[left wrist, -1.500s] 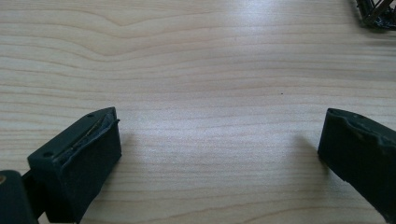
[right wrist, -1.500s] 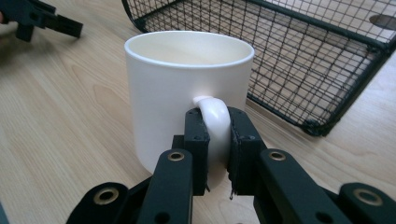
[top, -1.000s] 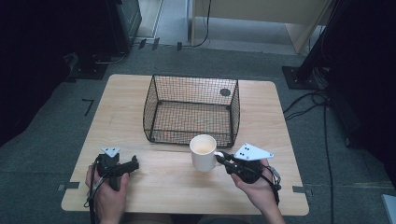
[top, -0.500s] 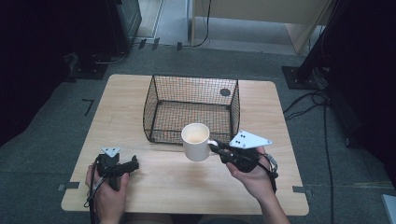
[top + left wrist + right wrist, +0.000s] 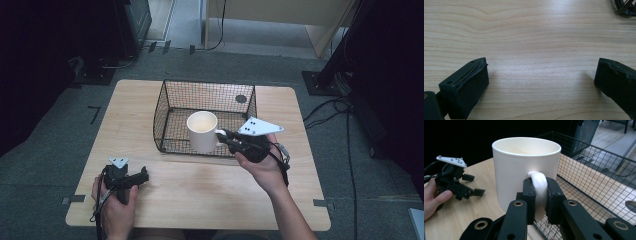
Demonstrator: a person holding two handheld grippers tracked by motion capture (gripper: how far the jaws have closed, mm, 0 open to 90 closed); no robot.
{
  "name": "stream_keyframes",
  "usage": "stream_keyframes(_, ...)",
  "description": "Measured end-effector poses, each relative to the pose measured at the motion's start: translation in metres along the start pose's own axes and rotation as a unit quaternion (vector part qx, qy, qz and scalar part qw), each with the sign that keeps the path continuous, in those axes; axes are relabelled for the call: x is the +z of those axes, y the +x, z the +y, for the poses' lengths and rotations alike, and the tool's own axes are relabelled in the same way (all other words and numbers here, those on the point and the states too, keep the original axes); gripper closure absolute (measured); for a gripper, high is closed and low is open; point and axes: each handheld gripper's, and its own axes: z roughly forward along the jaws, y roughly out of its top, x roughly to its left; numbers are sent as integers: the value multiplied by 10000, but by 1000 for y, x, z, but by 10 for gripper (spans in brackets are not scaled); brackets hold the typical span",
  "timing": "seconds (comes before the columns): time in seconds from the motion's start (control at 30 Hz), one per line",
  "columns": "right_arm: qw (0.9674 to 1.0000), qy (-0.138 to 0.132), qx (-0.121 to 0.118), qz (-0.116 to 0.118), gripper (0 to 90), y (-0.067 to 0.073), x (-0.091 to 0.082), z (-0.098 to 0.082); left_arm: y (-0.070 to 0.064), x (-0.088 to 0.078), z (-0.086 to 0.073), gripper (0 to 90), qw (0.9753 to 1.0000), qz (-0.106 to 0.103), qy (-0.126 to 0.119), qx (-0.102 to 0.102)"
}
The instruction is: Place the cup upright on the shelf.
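The right tongs pinch the curved handle of a cream ceramic mug, holding it upright, its inside bare, above the front edge of a black wire-mesh basket. The left tongs rest wide open on the pale wooden worktop.

Right tool clamped, left tool agape

One mug, one wire basket
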Motion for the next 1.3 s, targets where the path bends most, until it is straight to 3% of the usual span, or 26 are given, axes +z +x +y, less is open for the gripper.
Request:
stream_keyframes(0.2, 10000, 3, -59, -63, 811, -7, 11, 9, 0, 0, 0, 0, 10000, -2, 3, 2)
stream_keyframes(0.47, 9999, -21, -17, -158, 810, -26, 31, 17, 0, 0, 0, 0, 10000, -5, 4, 7)
stream_keyframes(0.87, 9996, 3, 37, -268, 810, -54, 61, 13, 0, 0, 0, 0, 10000, -3, -4, 19)
stream_keyframes(1.3, 9998, 123, -69, -145, 810, -75, 100, 8, 0, 0, 1, 0, 10000, -7, 11, 28)
